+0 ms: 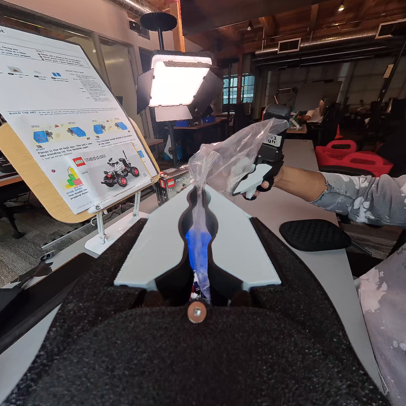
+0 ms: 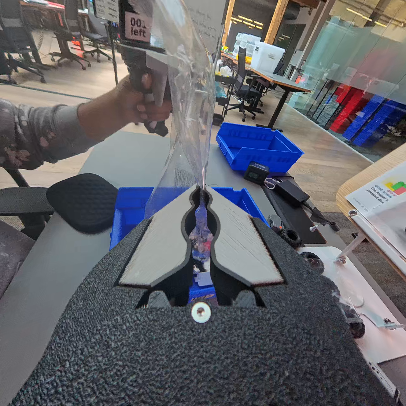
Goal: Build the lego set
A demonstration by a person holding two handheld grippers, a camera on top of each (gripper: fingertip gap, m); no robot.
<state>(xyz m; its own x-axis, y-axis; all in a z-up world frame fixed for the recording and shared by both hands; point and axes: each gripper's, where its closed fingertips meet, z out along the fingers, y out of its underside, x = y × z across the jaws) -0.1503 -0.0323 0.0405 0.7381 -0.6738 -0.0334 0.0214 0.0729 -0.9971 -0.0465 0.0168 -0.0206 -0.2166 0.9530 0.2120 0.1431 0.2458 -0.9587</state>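
A clear plastic bag (image 1: 230, 149) is stretched in the air between both grippers. My left gripper (image 1: 198, 189) is shut on one edge of it. My right gripper (image 2: 202, 187) is shut on another edge, with the bag (image 2: 191, 98) rising from its tips to the left gripper (image 2: 159, 101). The right gripper also shows in the left wrist view (image 1: 239, 189), held by a hand. Small lego pieces (image 2: 203, 241) show through the gap between the fingers, over a blue bin (image 2: 131, 208) on the grey table (image 2: 123, 158).
An instruction board on a white stand (image 1: 72, 131) and the lego box (image 1: 173, 184) stand ahead of the left gripper. A second blue bin (image 2: 259, 147), a black charger (image 2: 290, 193) and black tyres (image 2: 292, 237) lie on the table. A chair armrest (image 2: 81, 202) is close by. Some 15 cm of space lies between my two pairs of fingers.
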